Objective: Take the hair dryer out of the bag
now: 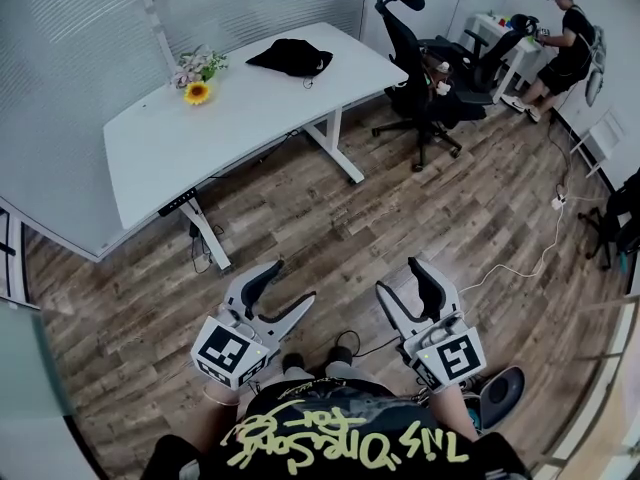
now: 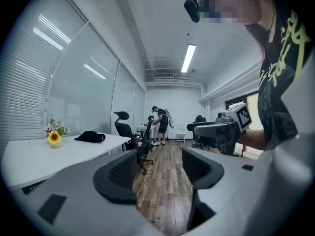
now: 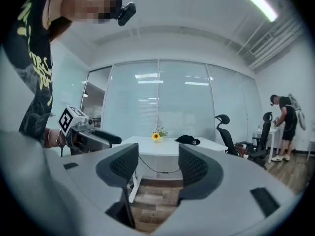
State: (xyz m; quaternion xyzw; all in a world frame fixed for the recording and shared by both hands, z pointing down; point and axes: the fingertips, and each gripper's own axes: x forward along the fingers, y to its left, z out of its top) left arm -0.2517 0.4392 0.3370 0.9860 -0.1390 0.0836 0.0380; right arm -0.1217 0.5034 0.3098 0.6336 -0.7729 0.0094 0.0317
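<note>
The black bag (image 1: 291, 56) is lying on the white table (image 1: 160, 148), well apart from both grippers, with no hair dryer showing. The left gripper (image 1: 290, 282) and right gripper (image 1: 398, 276) are holding nothing, fingers apart. If only one gripper is pulling, the soft bag may be sliding off.

I count two claws of mine, the left gripper (image 1: 292, 281) and the right gripper (image 1: 398, 275). Each has two jaws and one marker cube (image 1: 228, 351). There is one white desk (image 1: 180, 138). On it I count one black bag (image 1: 290, 56) and one bunch of flowers (image 1: 200, 66), with a single sunflower (image 1: 197, 93) in it. I make out two black chairs (image 1: 415, 68), the second chair (image 1: 490, 63) further off. A dark shape at the right edge may be a third, but I cannot tell. One other person (image 1: 570, 43), one small white table (image 1: 495, 23), one white cable (image 1: 556, 218).
</note>
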